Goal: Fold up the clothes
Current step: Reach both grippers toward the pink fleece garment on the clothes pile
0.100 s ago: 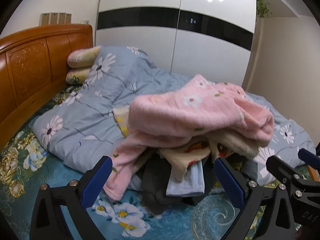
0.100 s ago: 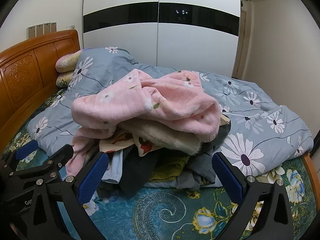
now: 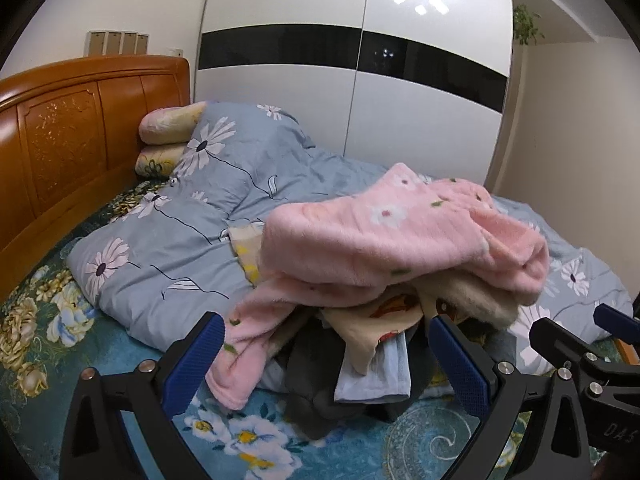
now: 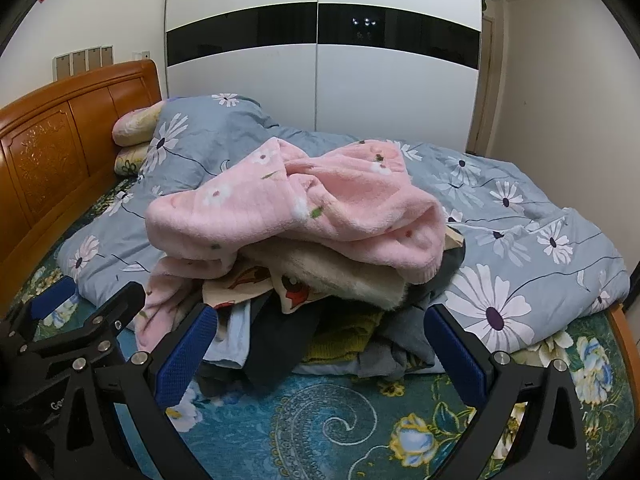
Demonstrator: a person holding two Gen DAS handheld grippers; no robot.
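nothing had shifted since the frame a moment earlier: the pile of clothes (image 3: 372,320) lay as before on the bed (image 4: 320,420), a pink fleece garment (image 4: 304,216) on top, darker pieces beneath (a cream one and a pale blue one among them). the pile sat at about 12 o'clock from both grippers. the left gripper (image 3: 324,364) hung short of the pile, jaws released and spread wide, nothing between them. the right gripper (image 4: 320,352) was likewise released and empty. in the left view, white letters "das" showed on the right gripper's body at 4 o'clock; in the right view, "ge…" at 8 o'clock, cut off.
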